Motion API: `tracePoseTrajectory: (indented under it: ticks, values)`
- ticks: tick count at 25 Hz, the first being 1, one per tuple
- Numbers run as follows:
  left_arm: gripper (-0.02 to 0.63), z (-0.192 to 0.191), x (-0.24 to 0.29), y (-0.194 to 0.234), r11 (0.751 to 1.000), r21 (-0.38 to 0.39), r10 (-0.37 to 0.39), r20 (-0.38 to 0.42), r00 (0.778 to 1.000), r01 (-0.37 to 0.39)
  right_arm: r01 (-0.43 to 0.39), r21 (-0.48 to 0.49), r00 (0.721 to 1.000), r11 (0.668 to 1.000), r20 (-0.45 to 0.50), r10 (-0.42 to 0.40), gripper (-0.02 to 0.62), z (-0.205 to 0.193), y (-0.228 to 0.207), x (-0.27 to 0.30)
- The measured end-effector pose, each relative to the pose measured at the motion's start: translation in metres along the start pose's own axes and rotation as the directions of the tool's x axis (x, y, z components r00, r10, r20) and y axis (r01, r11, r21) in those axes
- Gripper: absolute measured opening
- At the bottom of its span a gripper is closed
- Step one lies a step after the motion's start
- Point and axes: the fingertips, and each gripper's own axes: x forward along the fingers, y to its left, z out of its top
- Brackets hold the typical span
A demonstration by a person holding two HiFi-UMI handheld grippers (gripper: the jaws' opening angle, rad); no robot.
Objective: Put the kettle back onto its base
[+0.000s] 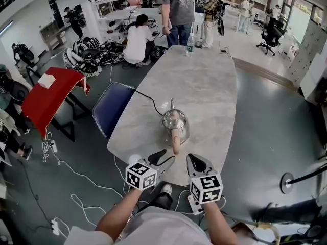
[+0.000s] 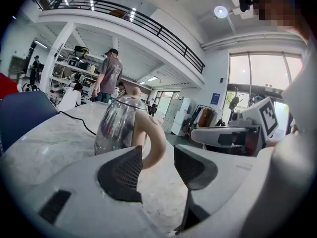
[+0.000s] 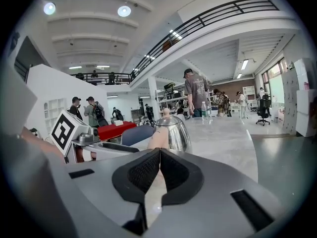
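Note:
A shiny metal kettle [image 1: 175,122] with a beige handle [image 1: 176,140] stands on the marble table [image 1: 204,80], handle toward me. A black cord [image 1: 148,99] runs up to its foot; I cannot make out the base beneath it. My left gripper [image 1: 166,158] hovers just short of the handle, jaws wide open and empty. In the left gripper view the kettle [image 2: 116,125] and its handle [image 2: 154,143] lie just beyond the left gripper [image 2: 157,165]. My right gripper [image 1: 196,163] is beside it, shut on nothing. In the right gripper view the kettle [image 3: 174,132] sits ahead of the shut right gripper [image 3: 159,167].
A water bottle [image 1: 190,44] stands at the table's far end. A blue chair [image 1: 112,108] is tucked at the table's left side, with a red table [image 1: 48,98] further left. People stand and crouch beyond the far end. Cables trail over the floor at left.

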Motion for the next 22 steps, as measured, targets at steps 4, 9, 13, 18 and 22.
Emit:
tracePoseTrajectory:
  ticks: [4,9,13,18,22]
  values:
    - [0.198,0.009,-0.014,-0.01,0.999,-0.003,0.037,0.022,0.999,-0.037,-0.02,-0.004,1.0,1.0,0.008,0.02,0.005,0.002,0.013,-0.008]
    - [0.161,0.012,-0.021,-0.032,0.999,0.017,0.045,0.028,0.999,-0.045,-0.037,-0.008,0.999,0.999,0.015,0.038,0.005,0.001,0.024,-0.021]
    - [0.144,0.01,-0.028,-0.057,0.999,0.023,0.041,0.026,0.999,-0.042,-0.049,-0.014,0.999,0.999,0.021,0.049,0.005,-0.002,0.034,-0.035]
    - [0.068,0.009,-0.034,-0.075,0.998,0.038,0.045,0.031,0.999,-0.046,-0.073,-0.021,0.997,0.997,0.022,0.074,0.003,-0.004,0.043,-0.047]
    - [0.009,0.001,-0.039,-0.084,0.998,0.042,0.052,0.021,0.998,-0.053,-0.082,-0.031,0.996,0.996,0.031,0.083,0.003,-0.005,0.05,-0.054]
